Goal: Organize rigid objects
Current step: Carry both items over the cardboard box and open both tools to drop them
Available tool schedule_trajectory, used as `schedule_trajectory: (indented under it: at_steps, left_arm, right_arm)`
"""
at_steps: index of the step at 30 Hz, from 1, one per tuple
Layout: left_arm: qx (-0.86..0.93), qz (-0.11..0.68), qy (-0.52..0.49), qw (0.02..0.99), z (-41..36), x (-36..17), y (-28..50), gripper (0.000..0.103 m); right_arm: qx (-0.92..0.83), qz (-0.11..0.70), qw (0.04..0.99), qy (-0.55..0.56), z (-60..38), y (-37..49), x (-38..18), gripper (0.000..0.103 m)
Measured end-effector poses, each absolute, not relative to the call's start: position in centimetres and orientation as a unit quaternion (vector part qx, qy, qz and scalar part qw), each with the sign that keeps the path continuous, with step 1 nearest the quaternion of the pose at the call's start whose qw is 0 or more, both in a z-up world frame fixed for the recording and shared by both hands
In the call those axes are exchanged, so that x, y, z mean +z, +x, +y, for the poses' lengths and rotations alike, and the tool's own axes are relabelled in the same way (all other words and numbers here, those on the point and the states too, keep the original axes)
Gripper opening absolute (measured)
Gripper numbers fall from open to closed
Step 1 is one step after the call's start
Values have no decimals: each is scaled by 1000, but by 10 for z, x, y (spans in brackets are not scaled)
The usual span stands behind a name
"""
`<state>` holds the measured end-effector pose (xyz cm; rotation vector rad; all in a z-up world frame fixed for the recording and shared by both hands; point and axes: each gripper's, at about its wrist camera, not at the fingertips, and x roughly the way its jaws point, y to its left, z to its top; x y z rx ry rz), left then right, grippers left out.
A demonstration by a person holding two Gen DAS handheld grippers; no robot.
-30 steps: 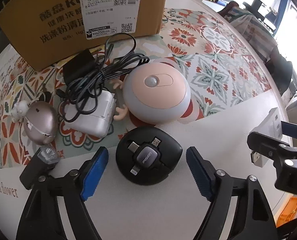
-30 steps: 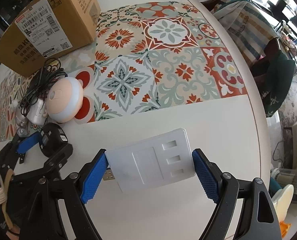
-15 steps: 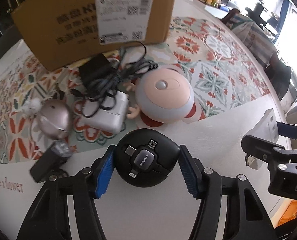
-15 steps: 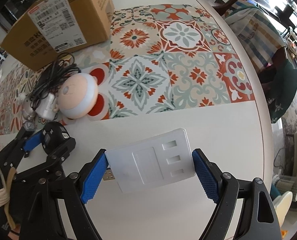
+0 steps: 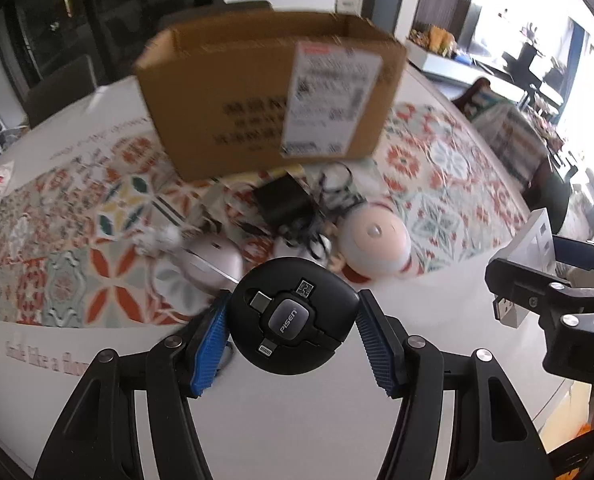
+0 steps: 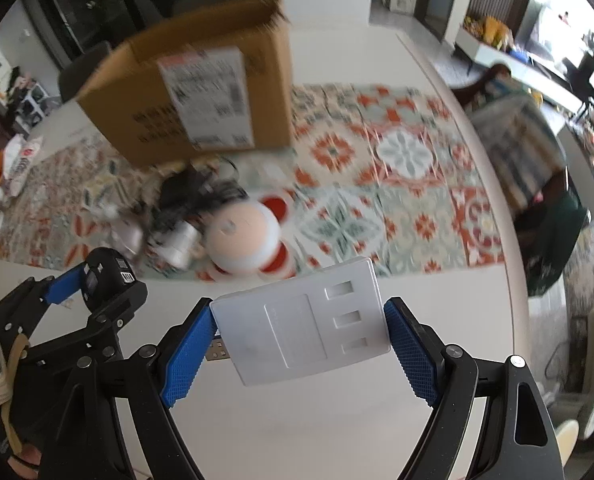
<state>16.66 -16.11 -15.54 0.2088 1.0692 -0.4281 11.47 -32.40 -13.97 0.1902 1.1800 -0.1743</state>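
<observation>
The left gripper has its ribbed blue pads pressed against a glossy round black plastic cable reel, its jaws having just closed on it; the reel hangs above the smooth white tabletop. The right gripper clamps a flat matte white rectangular plastic USB hub, a metal plug jutting from its left end. Beyond, on the patterned tile-print mat, lie a domed peach-and-white lamp, tangled black cables and a brown corrugated cardboard box with a white shipping label.
</observation>
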Motion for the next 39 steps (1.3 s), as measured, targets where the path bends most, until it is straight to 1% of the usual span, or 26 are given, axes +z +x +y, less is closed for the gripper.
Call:
schedule_trajectory:
  at_steps: [11, 20, 31, 39]
  left_arm:
    - [-179, 451, 88, 870, -131, -91, 183, 61]
    - [-174, 404, 88, 894, -118, -43, 199, 61]
    - [-182, 365, 90, 908, -126, -7, 239, 61]
    - [-183, 358, 94, 911, -142, 4, 271, 61]
  right_arm:
    - [-50, 484, 870, 76, -297, 134, -83, 84]
    - [-33, 438, 895, 77, -286, 155, -46, 84]
    - [-37, 401, 912, 77, -291, 191, -16, 84]
    - [-48, 388, 918, 73, -301, 220, -2, 84]
